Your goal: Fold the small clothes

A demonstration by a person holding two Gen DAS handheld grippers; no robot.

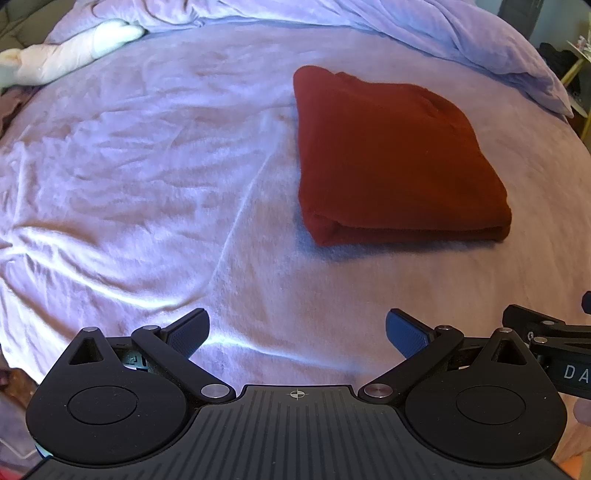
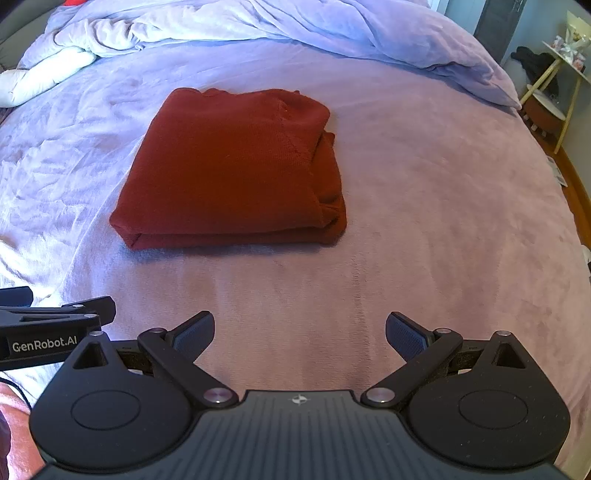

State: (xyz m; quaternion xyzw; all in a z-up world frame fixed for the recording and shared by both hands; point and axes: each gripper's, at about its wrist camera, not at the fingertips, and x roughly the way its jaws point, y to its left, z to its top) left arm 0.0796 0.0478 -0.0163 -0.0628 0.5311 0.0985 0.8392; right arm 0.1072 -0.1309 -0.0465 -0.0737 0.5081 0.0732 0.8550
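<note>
dark red knitted garment lies folded on the bed, both grippers drawn back with nothing held.

the wide bed with its lilac plush cover (image 2: 424, 221) carries the crumpled lilac duvet (image 2: 295, 26) and a white pillow (image 2: 40, 74) along its far edge, well apart from the work. the dark red knitted garment (image 2: 236, 166) sits as a compact layered rectangle mid-bed, apparently finished and left to rest. left gripper (image 1: 297, 332) and right gripper (image 2: 300, 332) hover near the bed's front, fingers spread wide and empty. nothing blocks the way.
</note>
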